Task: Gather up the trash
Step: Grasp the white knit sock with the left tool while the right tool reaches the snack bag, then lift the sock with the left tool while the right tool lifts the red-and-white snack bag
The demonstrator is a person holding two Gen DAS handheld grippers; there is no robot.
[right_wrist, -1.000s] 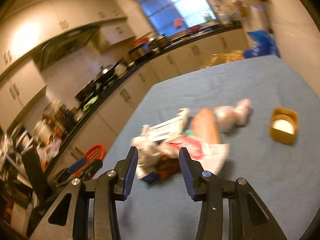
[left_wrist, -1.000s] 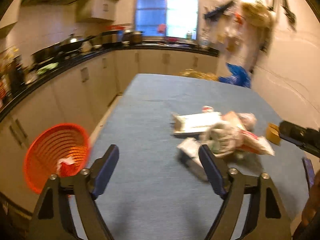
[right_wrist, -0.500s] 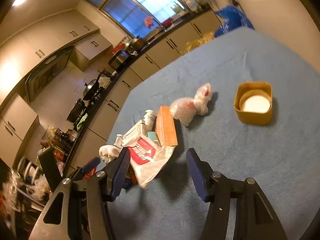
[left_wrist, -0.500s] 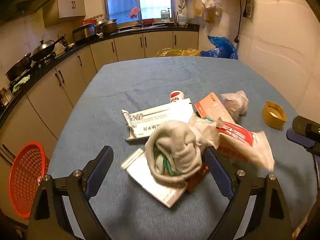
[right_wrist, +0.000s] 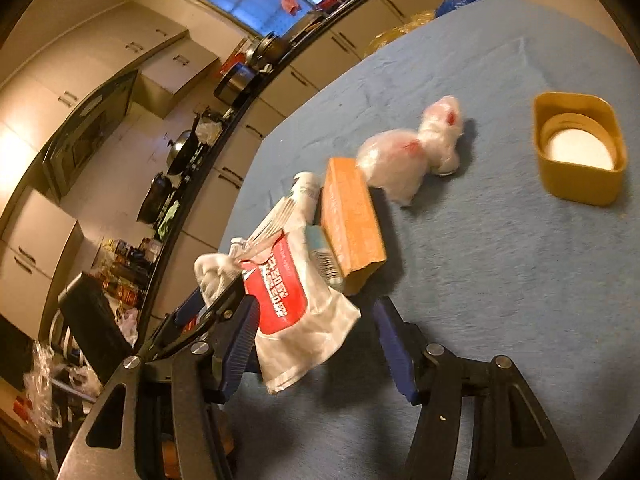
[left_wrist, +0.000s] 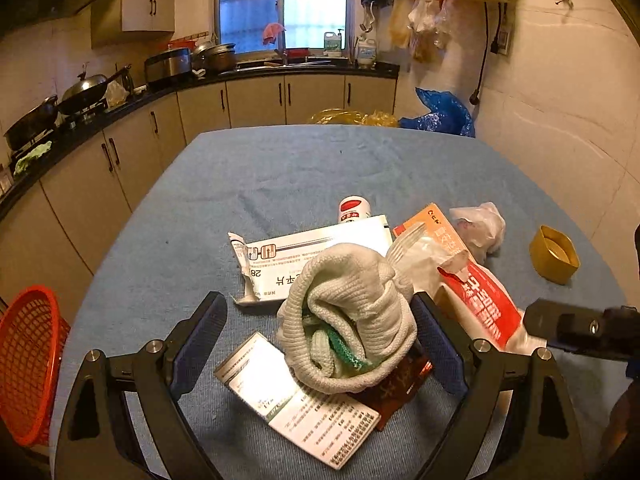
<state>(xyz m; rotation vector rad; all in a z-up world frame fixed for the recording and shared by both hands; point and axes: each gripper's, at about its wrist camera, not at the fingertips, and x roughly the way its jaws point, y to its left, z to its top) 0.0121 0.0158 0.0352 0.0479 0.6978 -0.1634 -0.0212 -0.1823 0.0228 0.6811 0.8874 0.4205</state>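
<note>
i'm now hanging the left gripper [left_wrist: 320,344], jaws wide, around the balled white cloth [left_wrist: 352,320] it was short of a second ago, while the half-open right gripper [right_wrist: 316,340] straddles the red-and-white packet [right_wrist: 296,308] mid-table, so pickups are looking close.

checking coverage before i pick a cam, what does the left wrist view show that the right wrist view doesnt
Only the left wrist view shows the red basket beside the table, the white knit cloth between the open jaws of the left hand-held gripper, the leaflet under it, and the long white box.

Only the right wrist view shows the white inside of the yellow tub clearly, and the right hand-held gripper open around the pouch's lower end.

Both show the red and white pouch, orange box, knotted plastic bag and blue tablecloth.
</note>
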